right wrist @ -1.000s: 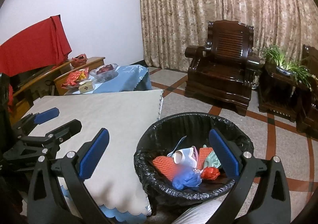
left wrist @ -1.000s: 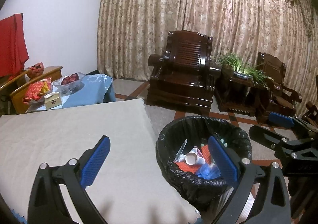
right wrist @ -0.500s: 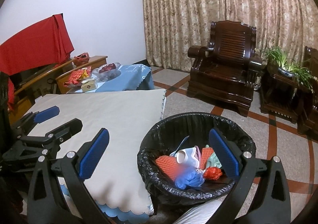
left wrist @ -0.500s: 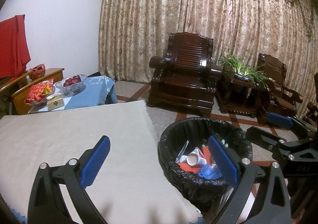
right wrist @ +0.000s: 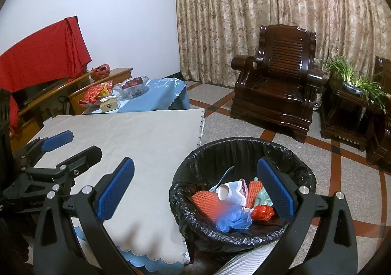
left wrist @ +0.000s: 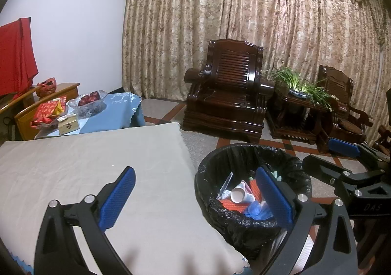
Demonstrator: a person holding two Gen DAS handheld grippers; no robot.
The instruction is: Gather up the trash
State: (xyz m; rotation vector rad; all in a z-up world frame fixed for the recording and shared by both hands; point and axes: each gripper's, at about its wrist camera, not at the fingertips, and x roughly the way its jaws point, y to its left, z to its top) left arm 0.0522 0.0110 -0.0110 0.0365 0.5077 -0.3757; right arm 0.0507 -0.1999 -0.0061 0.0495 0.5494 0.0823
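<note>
One desk (left wrist: 102, 167) under a beige cloth fills the 9 o'clock side. One black-lined bin (right wrist: 244, 153) stands just beside it at 5 o'clock, holding the trash (right wrist: 234, 201): two orange mesh pieces, one paper cup, one blue bag, one red wrapper. Two tools, left tool (left wrist: 195, 196) and right tool (right wrist: 195, 189), both spread wide, empty.
</note>
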